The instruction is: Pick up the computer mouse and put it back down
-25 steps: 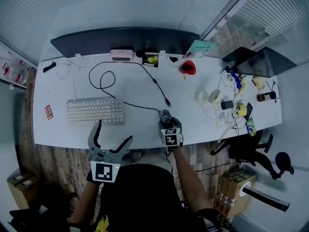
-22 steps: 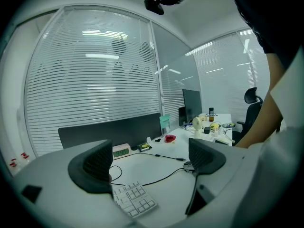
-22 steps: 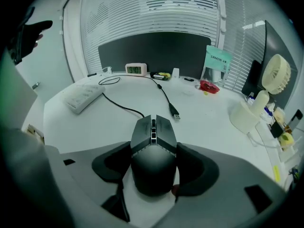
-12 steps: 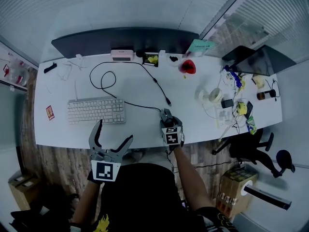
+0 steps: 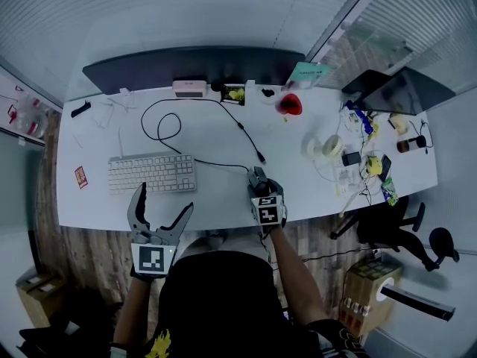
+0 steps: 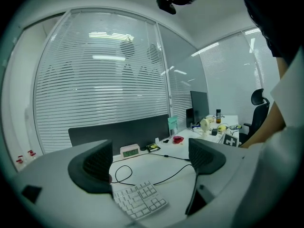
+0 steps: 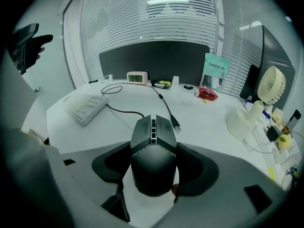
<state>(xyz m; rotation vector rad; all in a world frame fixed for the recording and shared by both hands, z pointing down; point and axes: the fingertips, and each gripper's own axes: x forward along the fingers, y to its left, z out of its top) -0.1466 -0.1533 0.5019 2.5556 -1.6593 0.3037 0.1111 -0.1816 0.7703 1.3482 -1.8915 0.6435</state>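
Note:
A dark grey computer mouse (image 7: 153,148) sits between the pads of my right gripper (image 7: 153,167), which is shut on its sides. In the head view the mouse (image 5: 257,175) and right gripper (image 5: 258,180) hang just over the white desk (image 5: 216,203) near its front edge. The mouse's nose points toward the back of the desk. My left gripper (image 5: 162,201) is open with nothing between its fingers. It hovers at the desk's front edge, below the white keyboard (image 5: 151,173). The left gripper view looks across the desk between the open left gripper (image 6: 148,163).
A black cable (image 5: 223,114) loops from the keyboard (image 7: 88,106) across the desk, its loose plug (image 7: 175,122) ahead of the mouse. A clock (image 5: 190,87), a red object (image 5: 289,104), a small fan (image 7: 268,91) and clutter stand at the back and right. An office chair (image 5: 387,226) stands right of the desk.
My left gripper has shifted left along the desk's front edge and rolled a little. My right gripper keeps its hold on the mouse and has risen slightly.

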